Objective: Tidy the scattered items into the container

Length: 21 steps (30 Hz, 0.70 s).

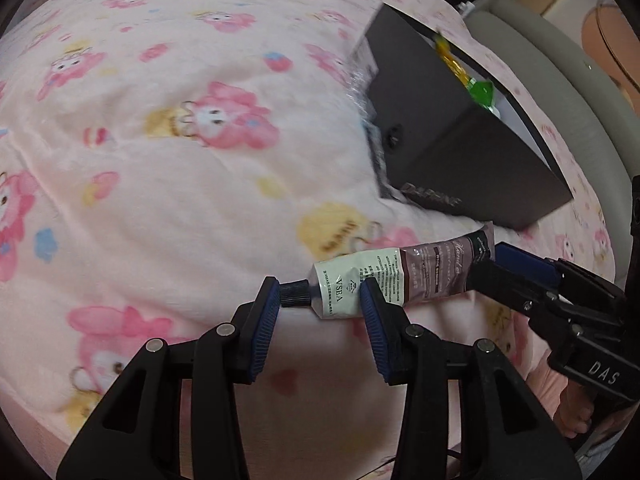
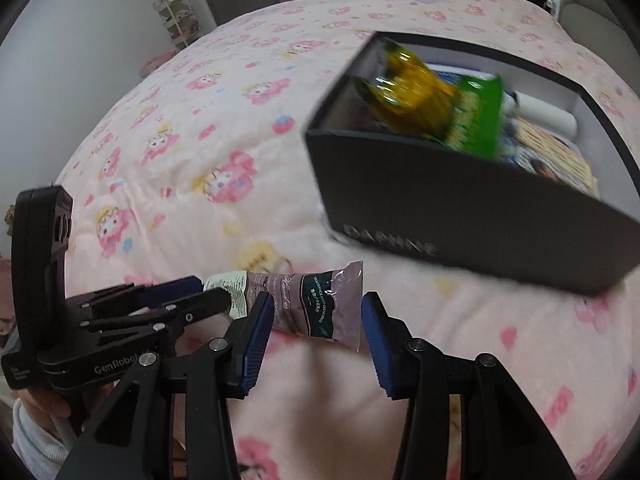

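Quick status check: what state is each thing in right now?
Hand cream tube: capped, crumpled, lifted off the blanket, held lengthwise between both grippers.
Box: open, no lid, partly filled with packets.
Left gripper: closed on the tube's cap end.
Right gripper: closed on the tube's flat end.
Blanket: spread, rumpled.

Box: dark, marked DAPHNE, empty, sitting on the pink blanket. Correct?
Not empty. The right wrist view shows the box already holding things, among them a yellow packet and a green packet. The rest stands: it is dark, marked DAPHNE, and sits on the pink blanket.
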Tool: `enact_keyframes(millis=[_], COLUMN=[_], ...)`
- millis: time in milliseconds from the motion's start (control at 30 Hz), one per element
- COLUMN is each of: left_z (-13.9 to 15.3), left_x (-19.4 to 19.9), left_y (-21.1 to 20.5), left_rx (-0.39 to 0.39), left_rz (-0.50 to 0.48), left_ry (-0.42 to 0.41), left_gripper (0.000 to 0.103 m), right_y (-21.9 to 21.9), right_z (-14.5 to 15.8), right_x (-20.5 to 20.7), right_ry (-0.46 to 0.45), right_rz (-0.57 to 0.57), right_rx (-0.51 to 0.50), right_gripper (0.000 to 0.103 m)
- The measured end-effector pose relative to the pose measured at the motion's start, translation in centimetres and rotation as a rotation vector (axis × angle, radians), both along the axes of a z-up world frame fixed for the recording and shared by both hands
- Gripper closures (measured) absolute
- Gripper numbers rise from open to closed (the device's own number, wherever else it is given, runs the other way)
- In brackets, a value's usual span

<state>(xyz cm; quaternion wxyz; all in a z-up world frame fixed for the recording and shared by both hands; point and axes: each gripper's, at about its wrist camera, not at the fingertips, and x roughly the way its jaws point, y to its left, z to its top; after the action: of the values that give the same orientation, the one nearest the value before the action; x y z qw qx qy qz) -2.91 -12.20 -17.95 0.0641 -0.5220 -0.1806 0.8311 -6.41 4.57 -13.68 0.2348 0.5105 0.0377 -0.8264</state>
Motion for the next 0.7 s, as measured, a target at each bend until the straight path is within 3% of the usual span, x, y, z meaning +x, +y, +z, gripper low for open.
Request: enact_keyframes(millis=[367,533,700], left_z=[-0.8,-1.3,-1.6], left_x=[-2.7,-2.6,-2.3], left_y=[7.3,6.5,5.9], left_rx=[-0.017,0.020,0.042], left_rz=[-0.121,-0.086,-0.061], left_ry=[-0.016,-0.023,-0.020], left_gripper=[0.060,0.057,0.053], right_y=[8.0,8.7,7.8], right_z=[-0.9,-2.6,-2.7], right_x=[-1.0,-1.0,-1.0], right_ry=[-0.027,-0.081,-0.065], right_rz=[-0.149,-0.133,-0.102], right_rx=[-0.005,-0.041,-0.070], right_gripper=[0.061,0.061,0.061])
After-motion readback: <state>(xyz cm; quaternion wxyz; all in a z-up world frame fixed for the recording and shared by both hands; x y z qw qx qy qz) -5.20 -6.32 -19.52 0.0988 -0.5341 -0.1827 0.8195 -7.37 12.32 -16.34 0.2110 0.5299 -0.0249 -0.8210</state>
